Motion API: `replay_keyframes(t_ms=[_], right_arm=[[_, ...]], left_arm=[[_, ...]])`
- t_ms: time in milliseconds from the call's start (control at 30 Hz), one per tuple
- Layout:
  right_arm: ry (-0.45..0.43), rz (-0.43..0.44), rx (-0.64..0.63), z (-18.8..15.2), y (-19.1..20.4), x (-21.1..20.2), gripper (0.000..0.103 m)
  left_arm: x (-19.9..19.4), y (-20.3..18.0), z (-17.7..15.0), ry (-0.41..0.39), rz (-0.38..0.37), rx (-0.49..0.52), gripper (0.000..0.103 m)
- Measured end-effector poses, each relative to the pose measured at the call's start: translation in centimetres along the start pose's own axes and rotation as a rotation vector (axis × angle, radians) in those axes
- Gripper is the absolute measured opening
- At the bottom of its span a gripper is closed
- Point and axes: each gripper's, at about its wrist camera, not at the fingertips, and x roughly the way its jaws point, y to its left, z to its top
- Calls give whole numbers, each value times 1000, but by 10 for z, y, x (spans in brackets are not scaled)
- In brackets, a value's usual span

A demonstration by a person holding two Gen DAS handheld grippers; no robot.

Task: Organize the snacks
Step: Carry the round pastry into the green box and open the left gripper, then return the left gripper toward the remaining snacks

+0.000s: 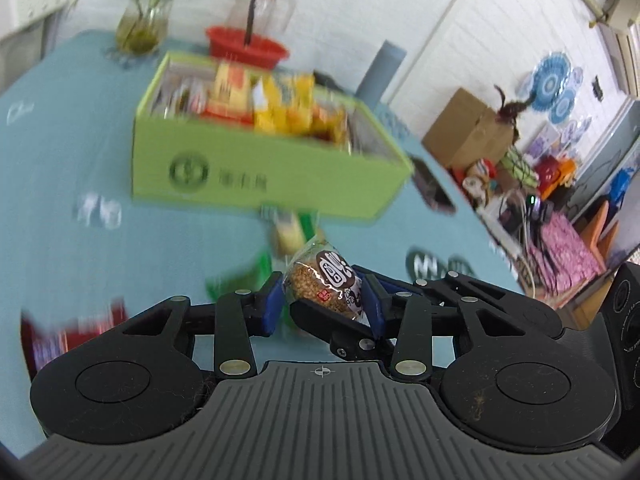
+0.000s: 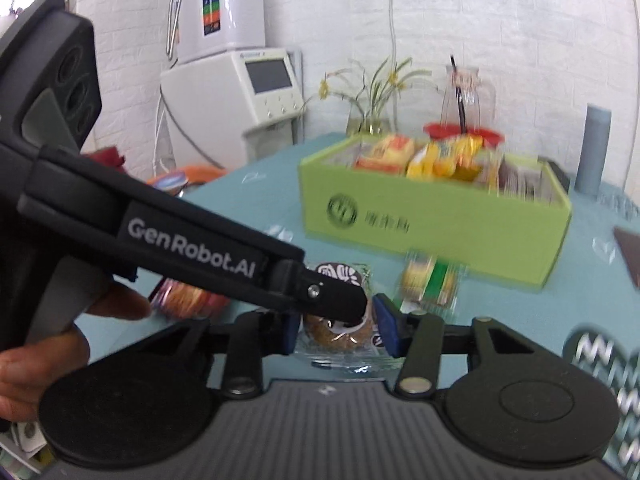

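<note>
The left gripper (image 1: 324,300) was clamped on a small wrapped snack (image 1: 326,286) — a round, seed-crusted cake in clear crinkly film with a dark label. From the right wrist view the same snack (image 2: 340,330) sat between the blue pads of the right gripper (image 2: 338,330), which had closed in on it as well, while the left tool's black finger reached across it from ten o'clock. So the packet hung between the two tools, lifted clear of the table rather than lying on it.

I judged it a light thing, with slippery film and a crumbly cake inside that hard pressure would crack. The better hold would be across the firm middle of the cake, not on the loose sealed ends, which would slide out.

The green box (image 1: 260,148) stood at about twelve o'clock from the left gripper, already filled with yellow and orange packets (image 1: 288,100). Just before its front wall lay a yellow-and-green packet (image 2: 432,284), and a reddish packet (image 2: 188,300) lay at ten o'clock from the right gripper. The table wore a pale blue cloth (image 1: 80,140). Beyond the box stood a red bowl (image 1: 248,46), a glass jug (image 2: 466,92), a vase of yellow flowers (image 2: 370,112) — and a white brick wall.
</note>
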Motion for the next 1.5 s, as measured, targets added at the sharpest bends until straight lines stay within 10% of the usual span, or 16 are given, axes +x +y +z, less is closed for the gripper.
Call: replay_keyframes(t_ms=[333, 533, 767, 933, 1100, 1300, 1500], right_arm=[[-39, -72, -82, 110, -72, 113, 52], [38, -55, -54, 103, -89, 168, 56], [-45, -38, -7, 107, -87, 125, 72], [-113, -48, -3, 86, -66, 53, 94], [-57, 38, 57, 33, -32, 12, 94], [78, 145, 123, -27, 19, 6, 94], [136, 238, 41, -31, 70, 31, 94]], left_arm=[[78, 25, 150, -89, 40, 48, 21], [126, 65, 153, -42, 30, 18, 24], [69, 48, 153, -168, -14, 70, 49], [0, 42, 128, -245, -10, 96, 58], [-41, 60, 63, -200, 103, 100, 61], [-53, 109, -15, -55, 253, 11, 58], [-64, 140, -45, -25, 245, -119, 50]])
